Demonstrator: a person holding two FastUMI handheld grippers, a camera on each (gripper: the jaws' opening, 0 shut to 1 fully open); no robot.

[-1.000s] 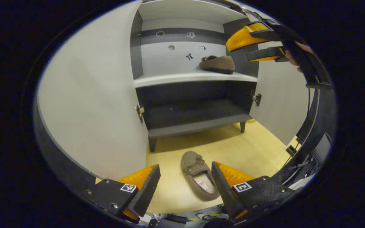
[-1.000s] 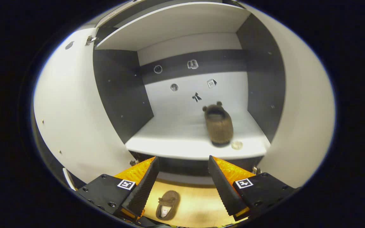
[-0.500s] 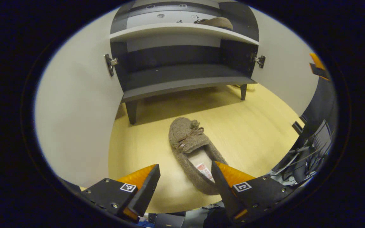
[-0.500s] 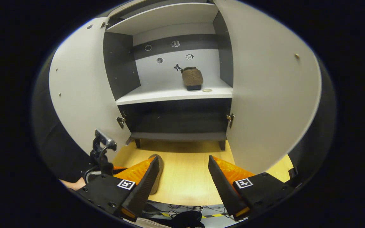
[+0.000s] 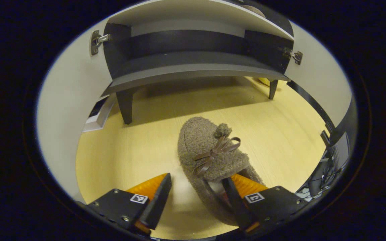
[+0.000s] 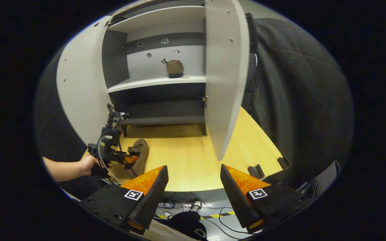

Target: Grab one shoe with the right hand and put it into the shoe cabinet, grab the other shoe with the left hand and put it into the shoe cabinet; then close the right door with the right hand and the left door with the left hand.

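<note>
Second step in hand: left gripper spread wide astride the near side wall of the slipper on the floor, next to squeeze and lift toward the cabinet, where the other slipper sits; right gripper wide, empty.

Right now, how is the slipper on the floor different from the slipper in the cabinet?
The floor slipper lies on the yellow floor; the shelf slipper sits on the cabinet's pale upper shelf.

The left tool is open around the floor slipper's side wall, one finger inside its opening; the right tool is open and far from the shelf slipper.

Both look brown and fuzzy, like a matching pair.
</note>
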